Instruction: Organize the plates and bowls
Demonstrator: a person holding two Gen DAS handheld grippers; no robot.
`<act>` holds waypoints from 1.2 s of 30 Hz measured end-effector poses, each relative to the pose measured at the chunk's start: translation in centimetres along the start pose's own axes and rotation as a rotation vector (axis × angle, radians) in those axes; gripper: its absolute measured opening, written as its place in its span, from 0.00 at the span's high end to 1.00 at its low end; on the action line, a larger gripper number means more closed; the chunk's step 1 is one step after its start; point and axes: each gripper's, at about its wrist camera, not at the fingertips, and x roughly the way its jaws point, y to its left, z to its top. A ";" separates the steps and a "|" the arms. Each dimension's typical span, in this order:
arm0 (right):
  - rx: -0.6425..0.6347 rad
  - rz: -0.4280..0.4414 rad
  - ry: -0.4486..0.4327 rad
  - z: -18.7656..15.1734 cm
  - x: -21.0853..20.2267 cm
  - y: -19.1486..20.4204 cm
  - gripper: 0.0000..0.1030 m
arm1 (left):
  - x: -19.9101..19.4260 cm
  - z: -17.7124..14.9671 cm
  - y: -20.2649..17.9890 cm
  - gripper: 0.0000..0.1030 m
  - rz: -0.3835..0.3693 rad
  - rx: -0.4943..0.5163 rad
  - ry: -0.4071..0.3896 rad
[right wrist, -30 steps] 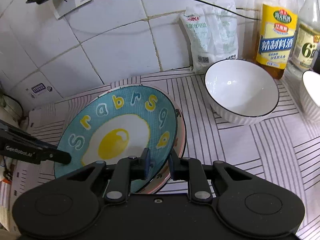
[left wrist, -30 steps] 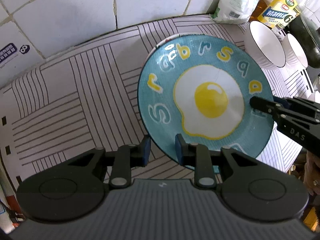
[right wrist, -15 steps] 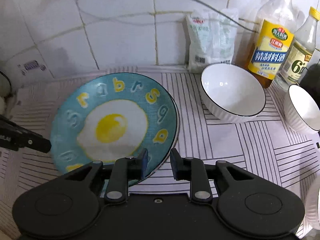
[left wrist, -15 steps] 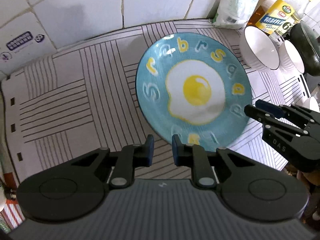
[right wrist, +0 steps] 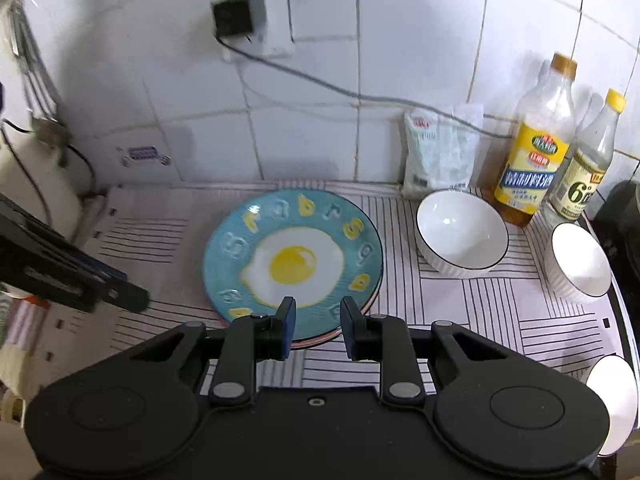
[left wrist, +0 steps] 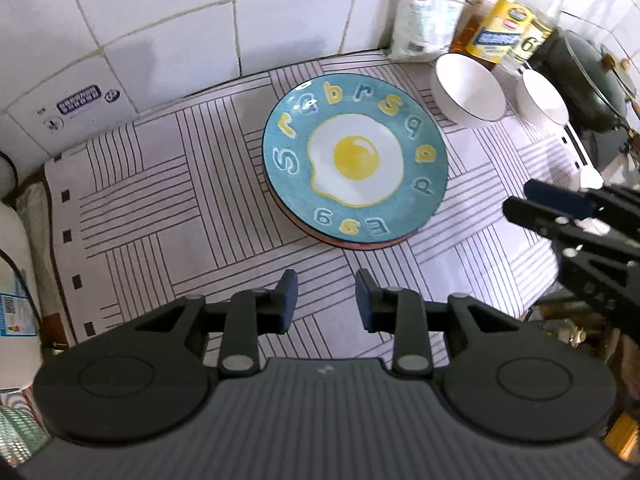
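A: Teal fried-egg plate (left wrist: pixel 356 160) lying flat on the striped mat (left wrist: pixel 160 200), stacked on a reddish-rimmed plate (left wrist: pixel 352 245) peeking out beneath its near edge.

B: And relative to the left gripper (left wrist: pixel 326 294)?

A: Ahead of the jaws and clear of them. Jaws parted by a narrow gap, having just been opening, nothing between the pads but bare mat. Plate rim short of the fingertips, no contact.

B: Right gripper (right wrist: pixel 316 320)?

A: Also apart by a narrow gap and empty. In the right wrist view, near rim of the teal plate (right wrist: pixel 292 256) showing through the gap and behind the fingertips, yet lying lower on the worktop, not pinched. From the left wrist view, right gripper (left wrist: pixel 520 204) off to the plate's right, well clear of the rim.

B: Bowls?

A: Large white bowl (right wrist: pixel 462 236) with a dark rim just right of the plates, upright on the mat. Smaller white bowl (right wrist: pixel 580 264) further right, tilted toward the camera. Edge of another white dish (right wrist: pixel 612 400) at the lower right of the right wrist view; bowl or plate, cannot tell.

B: Behind them?

A: White bag (right wrist: pixel 440 152) leaning on the tiled wall (right wrist: pixel 400 40), then a yellow-labelled bottle (right wrist: pixel 532 152) and a paler bottle (right wrist: pixel 588 160) beside it. Dark lidded pot (left wrist: pixel 588 80) at the far right in the left wrist view.
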 end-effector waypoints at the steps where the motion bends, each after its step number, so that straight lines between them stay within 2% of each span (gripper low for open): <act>1: 0.002 0.003 -0.002 0.0 -0.6 -0.1 0.72 | -0.2 -0.2 -0.2 0.67 0.011 0.006 0.003; 5: -0.001 0.033 -0.022 -0.4 -3.0 -0.4 0.71 | -0.9 -1.0 -1.0 0.65 0.050 0.026 0.017; 9: -0.006 0.061 -0.040 -1.0 -5.3 -0.8 0.65 | -1.8 -1.9 -1.9 0.60 0.068 0.038 0.022; 18: -0.040 0.056 -0.043 -2.5 -8.6 -3.6 0.48 | -3.6 -3.3 -5.8 0.45 0.085 0.052 0.013; 20: -0.045 0.057 -0.046 -3.1 -9.4 -4.8 0.47 | -3.8 -3.4 -7.2 0.42 0.088 0.060 0.016; 22: -0.050 0.064 -0.050 -3.8 -10.2 -6.2 0.37 | -3.8 -3.4 -8.9 0.36 0.086 0.075 0.013; 26: -0.063 0.076 -0.077 -5.1 -12.1 -9.0 0.33 | -3.7 -3.3 -12.3 0.26 0.077 0.089 0.004; 28: -0.066 0.073 -0.095 -5.8 -12.9 -10.8 0.28 | -3.4 -3.3 -14.3 0.22 0.076 0.098 -0.001; 32: -0.065 0.045 -0.127 -7.9 -13.7 -14.8 0.23 | -2.4 -3.1 -18.1 0.18 0.078 0.097 -0.006; 34: -0.060 0.018 -0.135 -9.1 -13.5 -17.0 0.11 | -1.8 -3.0 -19.5 0.14 0.076 0.087 -0.006; 36: -0.052 -0.010 -0.139 -10.5 -12.9 -19.0 0.11 | -1.3 -2.9 -21.0 0.13 0.083 0.069 -0.015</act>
